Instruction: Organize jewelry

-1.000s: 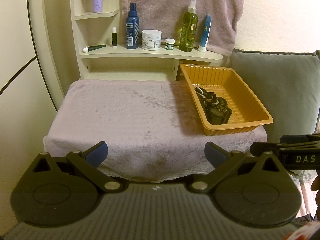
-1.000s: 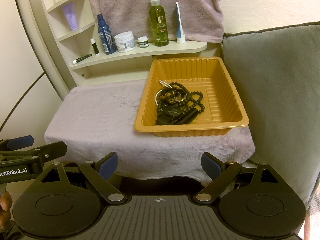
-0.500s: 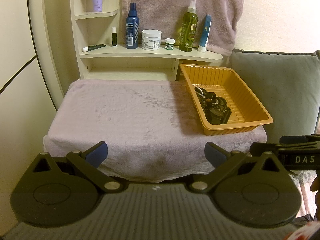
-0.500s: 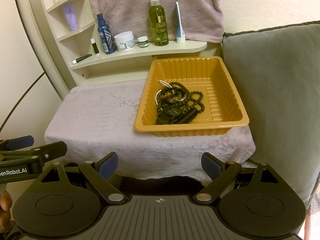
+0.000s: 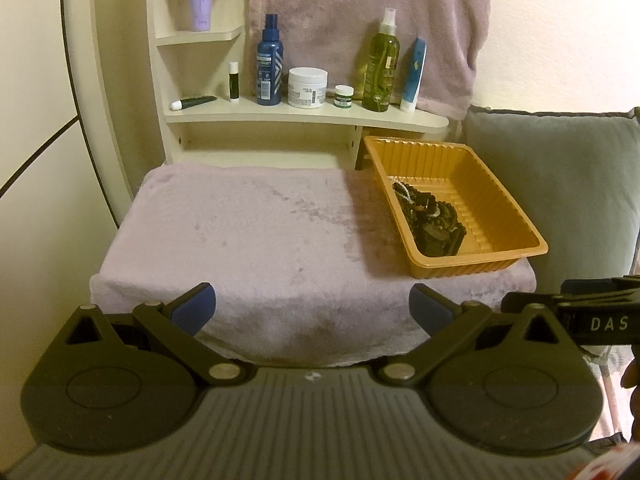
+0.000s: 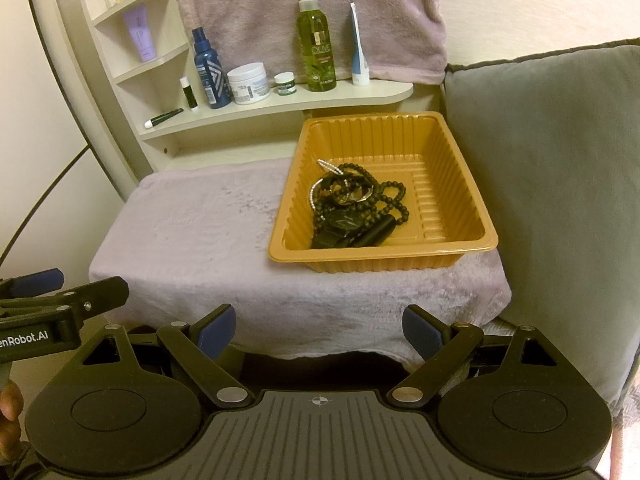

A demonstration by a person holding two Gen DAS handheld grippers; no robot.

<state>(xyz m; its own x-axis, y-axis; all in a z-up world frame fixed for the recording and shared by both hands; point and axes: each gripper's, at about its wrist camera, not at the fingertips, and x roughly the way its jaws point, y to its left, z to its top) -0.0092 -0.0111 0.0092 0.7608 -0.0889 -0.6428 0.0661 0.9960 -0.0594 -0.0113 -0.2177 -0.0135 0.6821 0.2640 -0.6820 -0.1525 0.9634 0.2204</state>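
A: Starting from the tools: the right tool has its blue pads spread wide with nothing between them, and the left tool stands just as wide and just as empty. Both hang off the near edge of the table, clear of everything.

B: And the jewelry?

A: All heaped in the orange tray at the table's right end, beside the grey cushion: a dark bead necklace, a pale bead strand, and what looks like a watch, tangled together.

B: How will it handle?

A: Light and limp, I'd judge; beads are smooth and may slip. A lifted strand probably drags its neighbours. I'd pinch a loose loop at the heap's edge, not the middle. The tray looks thin and may slide on the plush cover.
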